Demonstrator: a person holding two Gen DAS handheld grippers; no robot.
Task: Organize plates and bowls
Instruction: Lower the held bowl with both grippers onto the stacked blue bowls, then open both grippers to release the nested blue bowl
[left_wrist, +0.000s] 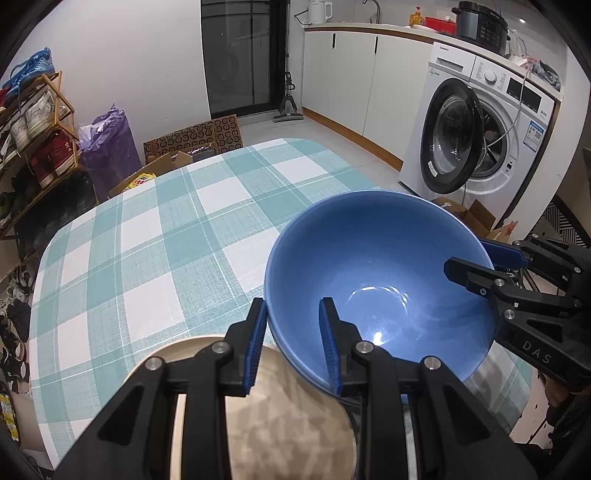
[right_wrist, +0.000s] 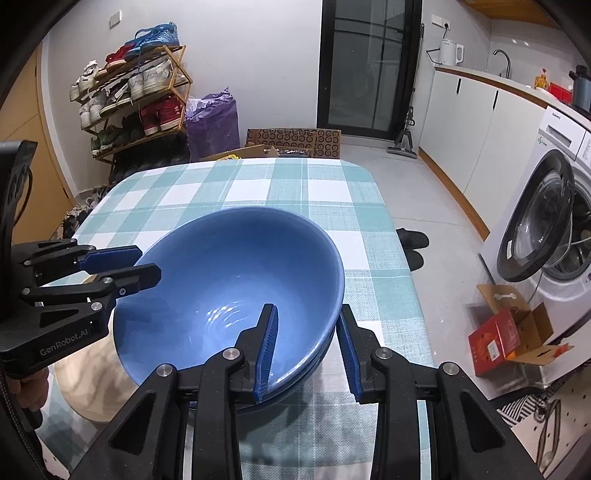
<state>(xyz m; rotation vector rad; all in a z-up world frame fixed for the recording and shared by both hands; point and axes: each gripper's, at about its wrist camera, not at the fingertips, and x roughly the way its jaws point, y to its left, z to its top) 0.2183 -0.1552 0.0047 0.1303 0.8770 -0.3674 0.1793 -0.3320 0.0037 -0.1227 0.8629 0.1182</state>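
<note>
On the checked tablecloth:
Surface: table (left_wrist: 155, 229) under a teal and white checked cloth, bare over its far half.
Blue bowl (left_wrist: 376, 280): tilted, lifted at the near right part of the table; in the right wrist view a second blue rim shows just beneath it, so it may sit in another bowl; cannot tell for certain.
Beige plate (left_wrist: 288, 417): flat on the cloth, beside and partly under the bowl, on its left.
Left gripper (left_wrist: 293, 343): clamped on the bowl's near rim, one finger outside the wall, one inside.
Right gripper (right_wrist: 308, 350): straddles the opposite rim, inner pad on the wall; a gap shows at the outer pad, so grip cannot be told.
Background: washing machine (left_wrist: 480, 136) with door open, shoe rack (right_wrist: 136, 92), purple bag (right_wrist: 212, 122), cardboard boxes on the floor.
</note>
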